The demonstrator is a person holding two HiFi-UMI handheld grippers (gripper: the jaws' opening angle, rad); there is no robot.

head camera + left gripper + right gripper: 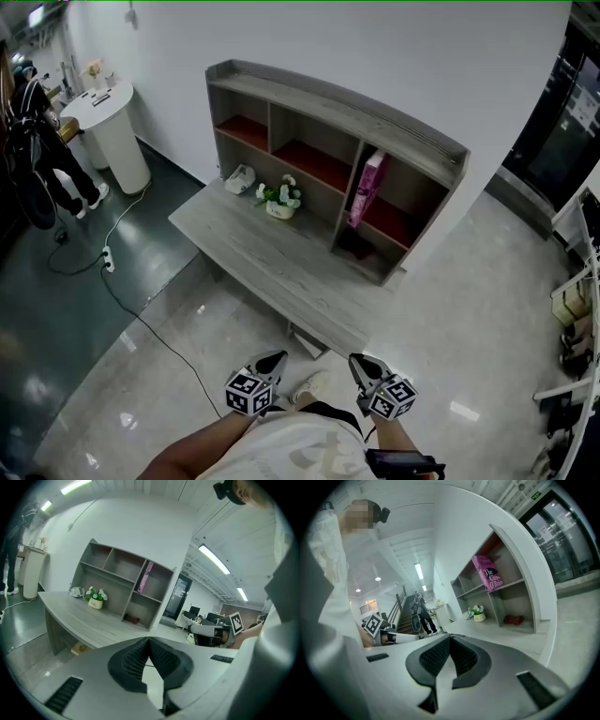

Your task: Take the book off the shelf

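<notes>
A pink book leans upright in the right-hand upper compartment of the grey shelf unit on the desk. It also shows in the left gripper view as the book and in the right gripper view as the book. My left gripper and right gripper hang close to my body, well short of the desk's front edge. Both are shut with nothing between the jaws, as the left gripper and the right gripper show in their own views.
A small potted plant and a pale object stand on the desk. A dark red thing lies in the lower right compartment. A person stands by a white round counter at far left; a cable crosses the floor.
</notes>
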